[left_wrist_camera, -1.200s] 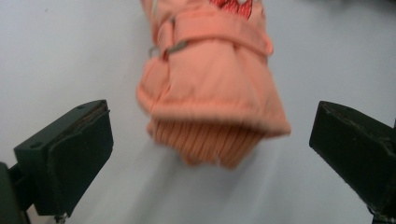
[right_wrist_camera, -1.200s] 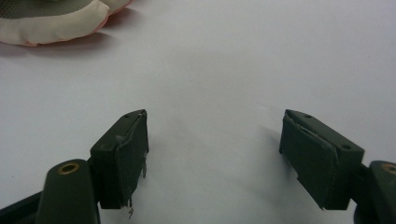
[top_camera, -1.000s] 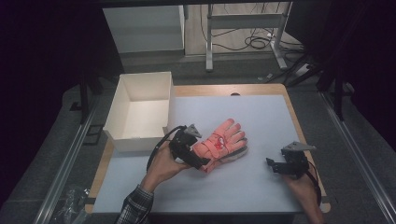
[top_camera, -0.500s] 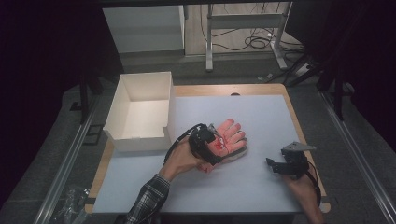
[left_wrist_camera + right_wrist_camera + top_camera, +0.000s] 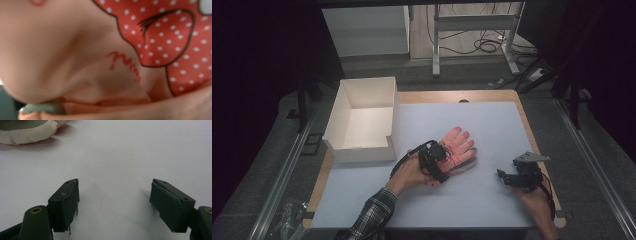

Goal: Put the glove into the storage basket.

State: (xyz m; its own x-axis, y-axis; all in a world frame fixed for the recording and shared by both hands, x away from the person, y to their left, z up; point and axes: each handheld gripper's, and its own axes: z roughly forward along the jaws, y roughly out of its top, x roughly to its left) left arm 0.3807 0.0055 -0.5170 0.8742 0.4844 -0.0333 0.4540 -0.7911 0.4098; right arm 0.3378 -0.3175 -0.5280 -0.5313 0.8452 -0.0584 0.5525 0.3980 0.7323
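A white open box (image 5: 362,120) is sitting at about nine o'clock on the table (image 5: 492,125). At the centre, a pink glove (image 5: 458,145) printed with red polka dots is lying flat. The left hand-held gripper (image 5: 438,159) is pressing down on its cuff, jaws just closing; whether they are pinching the fabric cannot be told. At four o'clock, the right hand-held gripper (image 5: 113,202) is resting with jaws spread, holding nothing.

Pink glove (image 5: 457,146), red patch with white dots; white box (image 5: 362,120); pale blue-grey table mat (image 5: 492,125); black fingers (image 5: 65,202).
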